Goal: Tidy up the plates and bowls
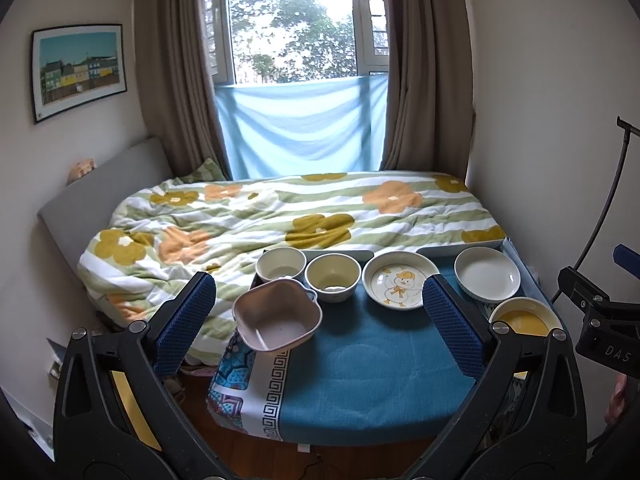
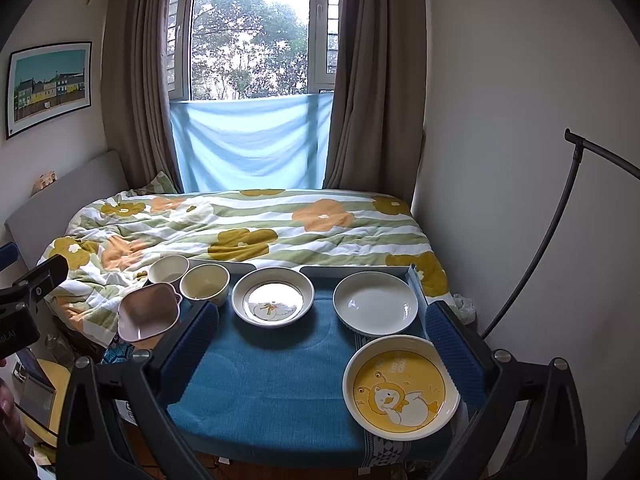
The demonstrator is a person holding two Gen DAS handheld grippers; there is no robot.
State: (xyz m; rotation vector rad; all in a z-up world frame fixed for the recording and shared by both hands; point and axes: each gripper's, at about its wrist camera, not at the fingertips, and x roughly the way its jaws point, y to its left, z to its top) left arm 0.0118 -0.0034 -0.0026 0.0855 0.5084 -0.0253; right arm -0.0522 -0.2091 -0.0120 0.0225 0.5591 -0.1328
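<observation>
On the blue tablecloth (image 2: 272, 392), nearest its front right corner, lies a yellow plate (image 2: 401, 388) with a white rim and a cartoon duck printed inside. Just behind that yellow plate sits a plain white plate (image 2: 375, 303), their rims touching or nearly so. Left of the white plate, well apart from it, stands a deeper white dish with a duck drawing (image 2: 273, 297). Further left of that dish is a cream bowl (image 2: 205, 284), and behind-left of it a second cream bowl (image 2: 168, 269), the two rims close together. A pink square bowl with small handles (image 1: 277, 316) sits at the cloth's left edge, in front of the cream bowls, tilted and partly overhanging the edge. Two pale trays (image 2: 356, 271) lie along the cloth's far edge, behind the dishes.

Both grippers hover above the near side of the cloth, holding nothing. The left gripper (image 1: 320, 320) has its blue-padded fingers (image 1: 184, 320) spread wide, framing the pink bowl and the duck dish. The right gripper (image 2: 324, 348) is likewise spread wide, with its right finger (image 2: 456, 356) over the yellow plate's right rim.

Beyond the cloth lies a bed with a flowered quilt (image 2: 248, 232), then a window (image 2: 248, 36) with brown curtains (image 2: 132, 80).
</observation>
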